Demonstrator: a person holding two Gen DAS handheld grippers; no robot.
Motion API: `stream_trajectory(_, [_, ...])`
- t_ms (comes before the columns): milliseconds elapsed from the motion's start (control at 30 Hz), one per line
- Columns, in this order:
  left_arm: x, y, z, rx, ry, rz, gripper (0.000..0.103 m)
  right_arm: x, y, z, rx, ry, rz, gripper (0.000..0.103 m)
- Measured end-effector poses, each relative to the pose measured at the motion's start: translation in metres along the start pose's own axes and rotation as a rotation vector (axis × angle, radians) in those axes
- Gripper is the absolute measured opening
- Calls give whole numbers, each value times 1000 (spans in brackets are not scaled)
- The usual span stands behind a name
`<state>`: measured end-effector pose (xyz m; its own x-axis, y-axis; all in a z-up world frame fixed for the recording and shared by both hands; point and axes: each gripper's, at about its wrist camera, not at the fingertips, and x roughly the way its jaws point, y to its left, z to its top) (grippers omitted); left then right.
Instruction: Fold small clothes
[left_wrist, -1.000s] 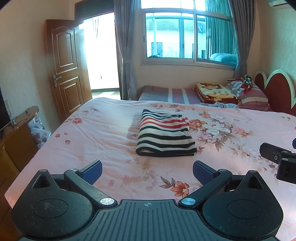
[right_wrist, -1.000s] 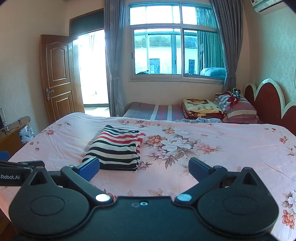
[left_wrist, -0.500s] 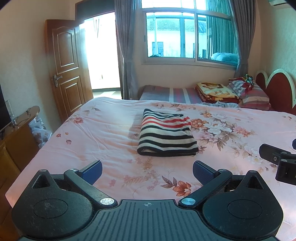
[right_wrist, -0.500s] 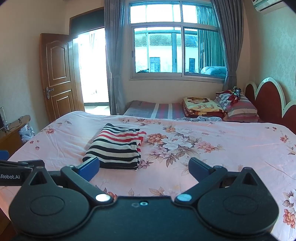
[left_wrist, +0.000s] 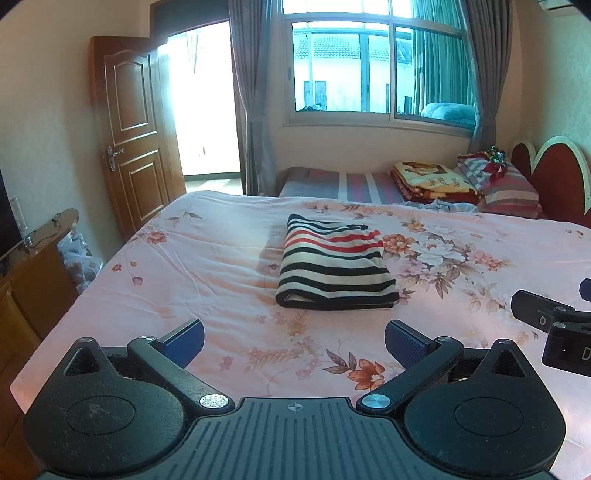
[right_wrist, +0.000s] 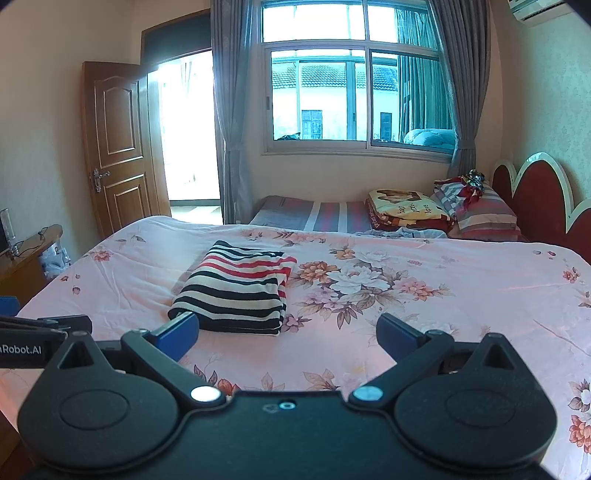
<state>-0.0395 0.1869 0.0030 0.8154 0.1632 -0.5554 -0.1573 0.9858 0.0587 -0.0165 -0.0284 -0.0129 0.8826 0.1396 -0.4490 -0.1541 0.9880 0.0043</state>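
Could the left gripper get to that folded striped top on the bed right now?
Probably yes. The left gripper is open and empty, and only bare floral bedspread lies between it and the folded striped top; it just isn't touching.

Bedroom interior: bed (left_wrist: 207, 258) with pink floral sheet, red scalloped headboard (right_wrist: 535, 199), grey-curtained window (right_wrist: 354, 99), open wooden door (left_wrist: 129, 129) admitting bright daylight, cream walls, wooden cabinet (left_wrist: 33, 273) at left.
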Motion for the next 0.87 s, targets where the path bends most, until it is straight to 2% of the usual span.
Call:
stream_trajectory(567, [11,4,-1,-1,20,-7,103,8,3,0,0,13,12,102])
stream_trajectory(733, [14,3,-3,4,-5,-30,103,11,3,-1,-1,20,13,102])
stream_trajectory(867, [25,2,-3,-16,26,-46,103,16,1,-2,-2,31,9,102])
